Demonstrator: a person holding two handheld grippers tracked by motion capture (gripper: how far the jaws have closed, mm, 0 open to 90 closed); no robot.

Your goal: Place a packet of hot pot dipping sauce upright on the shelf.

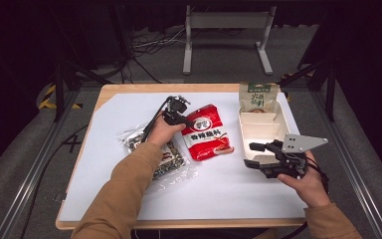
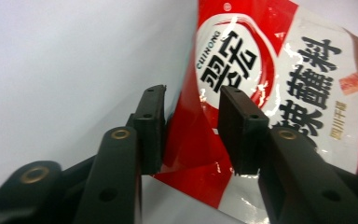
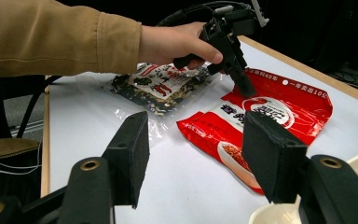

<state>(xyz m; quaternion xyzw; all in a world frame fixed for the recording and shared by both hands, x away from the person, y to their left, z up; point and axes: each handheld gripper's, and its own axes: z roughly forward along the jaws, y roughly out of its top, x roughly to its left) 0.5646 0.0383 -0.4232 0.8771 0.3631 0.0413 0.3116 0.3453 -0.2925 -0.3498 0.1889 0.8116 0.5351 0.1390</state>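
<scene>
I have the left gripper (image 1: 179,115) down at the far left corner of the glossy red plastic seasoning pouch with white lettering (image 1: 206,138), which lies flat on the white-covered surface (image 1: 114,119) near its middle. In the left gripper view that corner of the pouch (image 2: 242,93) sits between my two black jaws; one pad lies over the printed face and the other stands at the pouch's edge, with a gap still showing between them, so the jaws stand partly apart and are not clamped on the foil. Just beside the pouch, under my left forearm, lies a clear plastic bag of dark dried mix with a printed label (image 1: 166,158), near the red pouch but not overlapping it as far as I can tell. My right gripper (image 1: 254,155) hangs open at the near end of the shallow white divided tray (image 1: 278,130) on the right side of the surface, its jaws wide with nothing between them. In the right gripper view I see the left gripper (image 3: 242,86) tipped down onto the red pouch (image 3: 279,112). A green and cream snack packet (image 1: 257,97) stands propped at the tray's far end.
</scene>
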